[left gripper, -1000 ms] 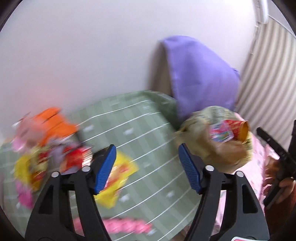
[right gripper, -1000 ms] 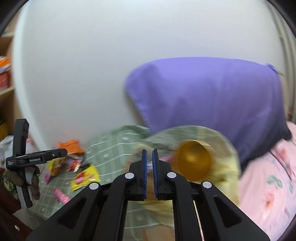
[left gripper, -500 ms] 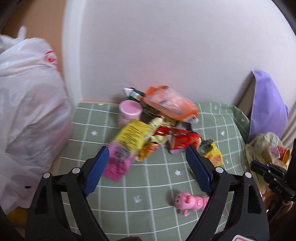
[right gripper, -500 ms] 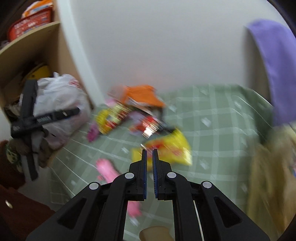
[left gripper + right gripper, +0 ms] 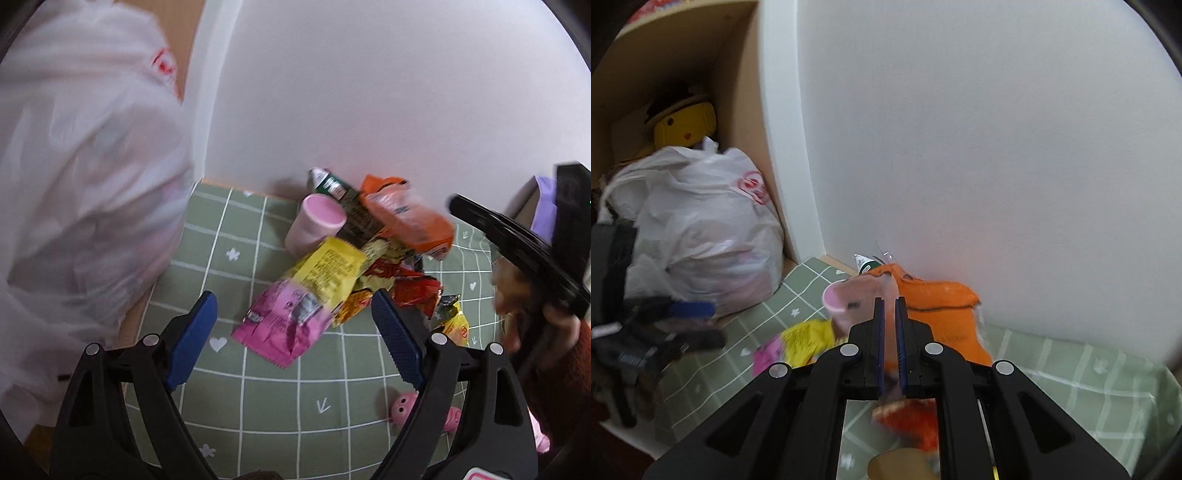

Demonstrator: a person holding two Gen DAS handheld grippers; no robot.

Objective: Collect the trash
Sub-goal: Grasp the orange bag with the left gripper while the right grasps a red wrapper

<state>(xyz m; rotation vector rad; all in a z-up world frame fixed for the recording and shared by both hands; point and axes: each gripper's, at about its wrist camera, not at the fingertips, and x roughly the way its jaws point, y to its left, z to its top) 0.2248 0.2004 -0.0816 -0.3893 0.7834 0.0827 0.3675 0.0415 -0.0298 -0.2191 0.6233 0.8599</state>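
A pile of snack wrappers lies on the green checked mat [image 5: 258, 391] by the white wall: a pink and yellow packet [image 5: 303, 310], an orange bag [image 5: 406, 218] [image 5: 942, 310], red wrappers [image 5: 413, 291] and a pink cup [image 5: 314, 225] [image 5: 846, 299]. My left gripper [image 5: 295, 339] is open and empty, just above the pink and yellow packet. My right gripper [image 5: 890, 332] is shut with nothing between its pads, close over the pile; it also shows at the right of the left wrist view [image 5: 524, 251].
A full white plastic bag [image 5: 74, 184] [image 5: 698, 229] stands at the mat's left edge, in front of a wooden shelf [image 5: 701, 55] holding a yellow toy [image 5: 683, 125]. A pink pig toy [image 5: 406, 406] lies on the mat near the front. A purple pillow [image 5: 543, 206] is at far right.
Both grippers have swung left from the purple pillow and bag of trash to the wrapper pile and moved closer to it. The left stays open, the right shut.
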